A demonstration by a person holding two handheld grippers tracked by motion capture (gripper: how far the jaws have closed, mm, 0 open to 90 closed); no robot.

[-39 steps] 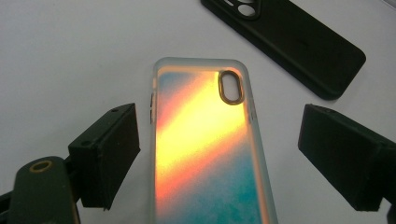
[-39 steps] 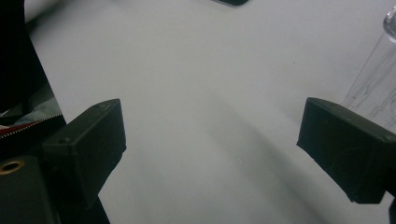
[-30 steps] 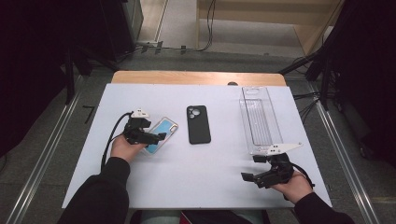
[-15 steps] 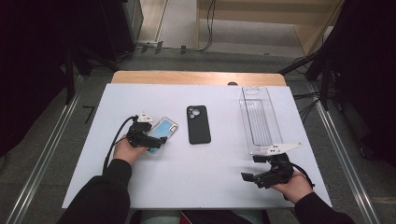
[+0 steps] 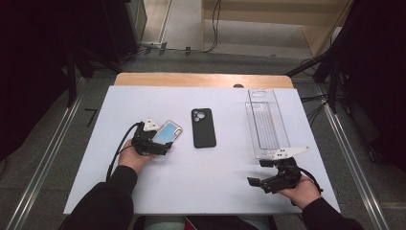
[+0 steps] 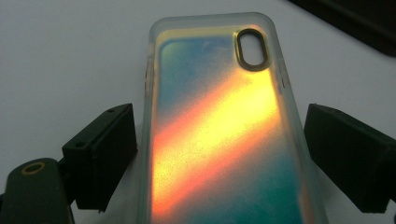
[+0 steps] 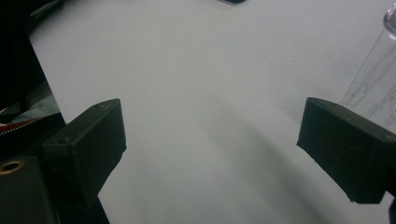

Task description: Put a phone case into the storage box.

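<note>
The near end of the iridescent phone case [image 6: 219,140] is cut off by the bottom edge in the left gripper view — in the right gripper view, the clear tray [image 7: 376,84] is clipped at the right edge.

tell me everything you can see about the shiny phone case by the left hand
The phone case is a soft-looking translucent shell with frosted edges and an iridescent back shading blue, teal, orange and yellow. An oval camera cutout sits near its far corner. It lies flat on the white table, left of the black phone case and apart from it. The left tool straddles its near end, open, one jaw close at each side.
</note>
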